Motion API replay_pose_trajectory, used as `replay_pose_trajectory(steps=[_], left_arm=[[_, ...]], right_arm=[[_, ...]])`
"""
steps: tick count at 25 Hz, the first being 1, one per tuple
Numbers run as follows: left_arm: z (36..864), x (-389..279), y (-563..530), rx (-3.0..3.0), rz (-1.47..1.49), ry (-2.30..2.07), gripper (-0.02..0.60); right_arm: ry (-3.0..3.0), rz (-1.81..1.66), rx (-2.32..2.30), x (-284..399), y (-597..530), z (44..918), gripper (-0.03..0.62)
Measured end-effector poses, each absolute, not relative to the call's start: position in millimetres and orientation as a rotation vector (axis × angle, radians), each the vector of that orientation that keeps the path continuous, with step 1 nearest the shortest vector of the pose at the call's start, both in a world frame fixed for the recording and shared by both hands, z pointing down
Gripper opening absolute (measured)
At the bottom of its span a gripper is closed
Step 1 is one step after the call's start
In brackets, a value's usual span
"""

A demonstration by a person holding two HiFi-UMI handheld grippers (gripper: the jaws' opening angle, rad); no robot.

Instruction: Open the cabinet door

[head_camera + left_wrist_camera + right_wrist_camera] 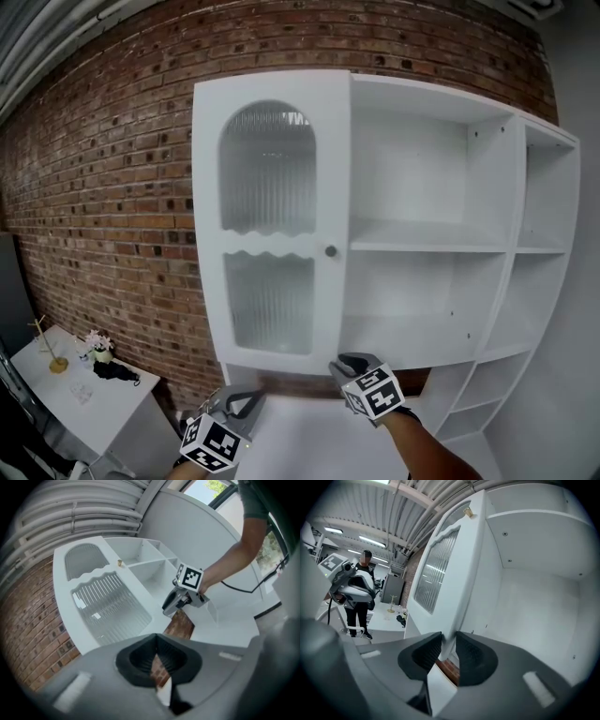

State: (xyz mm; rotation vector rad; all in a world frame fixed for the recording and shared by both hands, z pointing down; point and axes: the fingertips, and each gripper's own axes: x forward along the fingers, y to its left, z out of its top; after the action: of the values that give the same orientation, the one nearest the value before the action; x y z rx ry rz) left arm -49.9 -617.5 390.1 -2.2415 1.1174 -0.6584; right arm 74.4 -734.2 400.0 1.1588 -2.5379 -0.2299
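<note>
The white cabinet (525, 281) has its door (272, 234), with two ribbed glass panels and a small knob (330, 250), swung open, so bare shelves show to its right. My right gripper (349, 364) is at the door's lower free corner. In the right gripper view its jaws (447, 646) stand open, with the door's edge (454, 597) in the gap and the pads not pressing on it. My left gripper (246, 398) hangs lower left, below the door; its tips (157, 639) meet with nothing between them. The door (103, 602) and the right gripper (176, 603) show ahead of it.
A brick wall (103, 187) runs behind and left of the cabinet. A small white table (103, 408) with a few small items stands at lower left. A narrower shelf column (544, 234) adjoins the cabinet on the right. A person (358, 602) appears at the left of the right gripper view.
</note>
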Motion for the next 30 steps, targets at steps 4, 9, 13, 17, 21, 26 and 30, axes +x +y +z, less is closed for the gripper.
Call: replay_pose_trajectory(steps=[4, 9, 13, 17, 21, 26, 30], left_arm=[[389, -49, -614, -2.245, -0.652, 1.123, 0.0], [388, -41, -597, -2.244, -0.65, 1.134, 0.0], [390, -43, -571, -2.241, -0.642, 1.163, 0.0], [400, -52, -540, -2.241, -0.658, 1.167, 0.0], [397, -69, -508, -2.243, -0.645, 1.167, 0.0], [395, -94, -467, -2.253, -0.641, 1.147, 0.0], [401, -116, -442, -2.256, -0.636, 1.148, 0.0]], right_arm=[[-2.515, -0.29, 1.133, 73, -716, 400, 0.077], [-2.514, -0.327, 1.108, 71, -683, 398, 0.066], [-2.512, -0.356, 1.088, 64, -653, 398, 0.06], [-2.496, -0.353, 1.126, 57, -631, 403, 0.058], [-2.476, -0.332, 1.183, 45, -606, 401, 0.058], [-2.458, -0.275, 1.277, 28, -575, 399, 0.061], [-2.454, -0.284, 1.291, 5, -548, 401, 0.06]])
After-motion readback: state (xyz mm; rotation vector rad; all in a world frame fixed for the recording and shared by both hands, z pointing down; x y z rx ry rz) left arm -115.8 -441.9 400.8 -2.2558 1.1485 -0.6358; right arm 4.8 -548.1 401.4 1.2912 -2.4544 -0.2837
